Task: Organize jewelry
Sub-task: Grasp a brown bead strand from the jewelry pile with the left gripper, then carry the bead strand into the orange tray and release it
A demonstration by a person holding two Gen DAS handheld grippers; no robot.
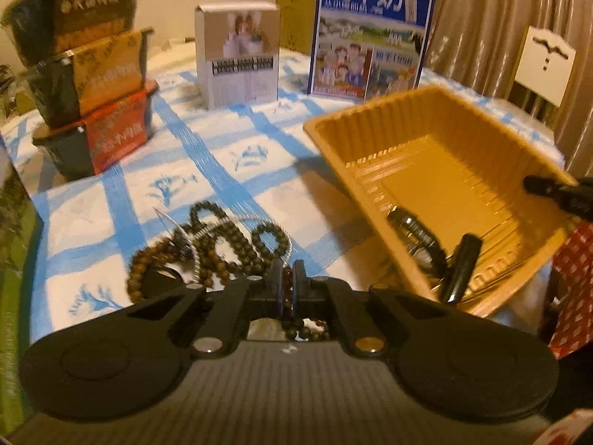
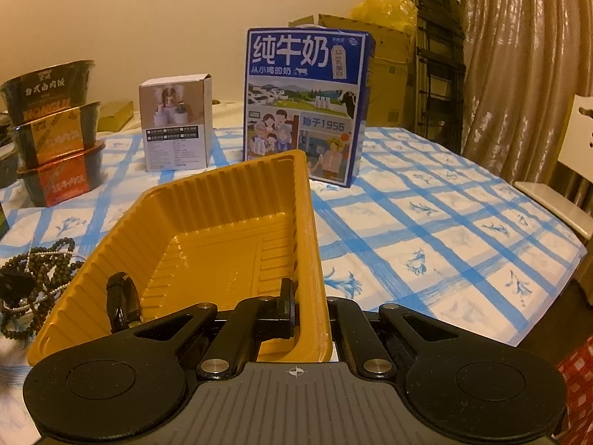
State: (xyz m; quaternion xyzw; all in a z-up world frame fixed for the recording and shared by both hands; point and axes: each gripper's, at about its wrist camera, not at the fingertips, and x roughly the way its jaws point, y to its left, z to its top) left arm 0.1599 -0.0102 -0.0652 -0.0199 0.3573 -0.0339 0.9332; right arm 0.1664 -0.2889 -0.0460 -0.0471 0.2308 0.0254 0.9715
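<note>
- On the blue-checked surface [image 2: 426,222], left of the tray, lies one tangled heap of jewelry [image 1: 222,244]: several strands of dark and brown wooden beads with one thin silvery chain looped through them; the exact number of strands cannot be told from the knot
- One strand of brown beads [image 1: 287,289] runs up between the fingers of the left tool [image 1: 286,285]; the fingers are drawn together and clamped on that strand, and more of its beads show below, close to the camera
- One yellow ribbed tray [image 2: 222,200] stands tilted, its right side raised off the cloth; inside it lie one dark watch [image 2: 122,304] with a strap and, in the left view, one black cylindrical item [image 1: 461,267] near the tray's low end; what that item is cannot be told
- The right tool [image 2: 296,309] is pressed together on the tray's right wall, one finger inside and the other hidden behind the wall
- Further back stand one blue milk carton [image 2: 304,107], one small white box [image 2: 178,122] and one stack of three food bowls [image 2: 55,129]
- Beyond the surface: one cardboard box [image 2: 389,74], one yellow bag [image 2: 385,11], curtains [image 2: 519,55] and one white chair [image 1: 545,63]
</note>
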